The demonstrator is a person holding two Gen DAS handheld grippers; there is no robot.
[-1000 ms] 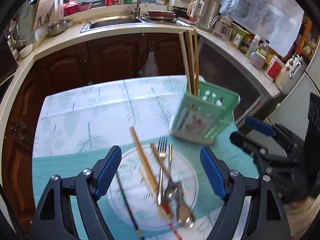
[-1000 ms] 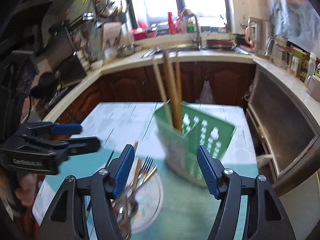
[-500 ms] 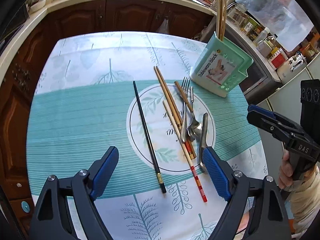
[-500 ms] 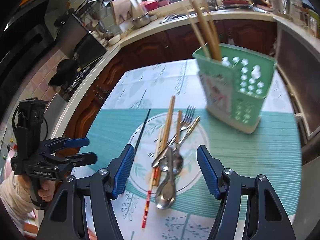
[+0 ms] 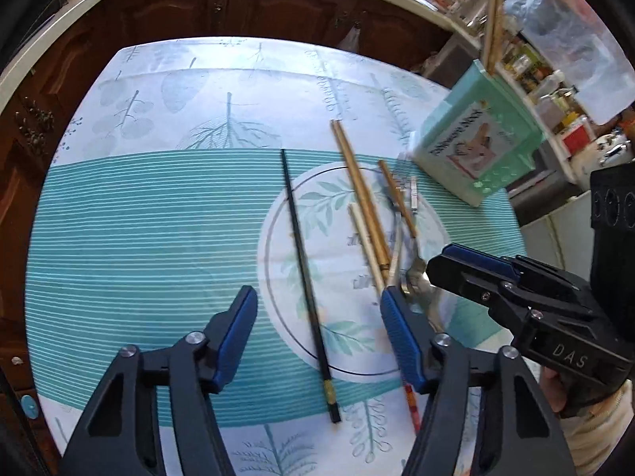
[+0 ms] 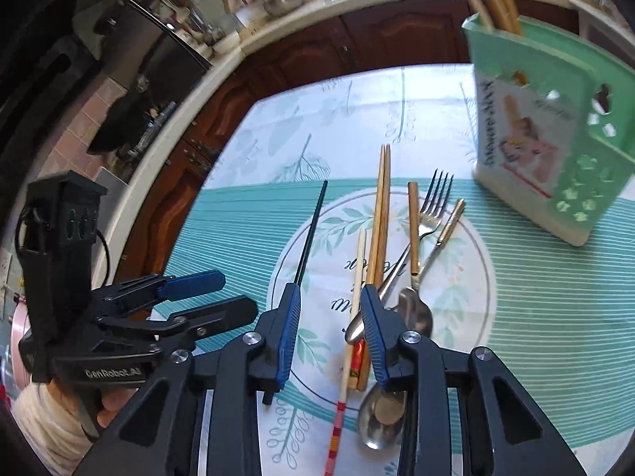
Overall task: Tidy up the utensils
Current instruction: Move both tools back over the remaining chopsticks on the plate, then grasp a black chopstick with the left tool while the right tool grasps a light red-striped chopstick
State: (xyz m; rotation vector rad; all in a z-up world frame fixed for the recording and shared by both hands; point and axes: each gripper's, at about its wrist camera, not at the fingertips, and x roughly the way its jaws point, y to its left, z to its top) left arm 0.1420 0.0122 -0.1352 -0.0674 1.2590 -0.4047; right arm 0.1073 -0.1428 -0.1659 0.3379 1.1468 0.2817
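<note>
Loose utensils lie on the teal tablecloth's round print: a black chopstick (image 5: pixel 305 277) (image 6: pixel 311 230), wooden chopsticks (image 5: pixel 363 202) (image 6: pixel 379 218), a pale chopstick with a red-striped end (image 6: pixel 351 325), a fork (image 6: pixel 430 206) and spoons (image 6: pixel 414 311). The green utensil holder (image 5: pixel 476 142) (image 6: pixel 543 127) stands at the far right with wooden chopsticks in it. My left gripper (image 5: pixel 317 333) is open and empty, straddling the black chopstick's near end. My right gripper (image 6: pixel 329 329) is open and empty, low over the pale chopstick; it also shows in the left wrist view (image 5: pixel 468 273).
The table (image 5: pixel 158 91) is surrounded by dark wooden cabinets (image 5: pixel 238 4) and a counter. Jars and a kettle crowd the counter behind the holder (image 5: pixel 555 91). The left gripper's body shows in the right wrist view (image 6: pixel 119 325), close beside the right one.
Both grippers have dropped lower and moved in toward the utensils. The right gripper has closed in on the left and its jaws have narrowed. The utensils and holder have not moved.
</note>
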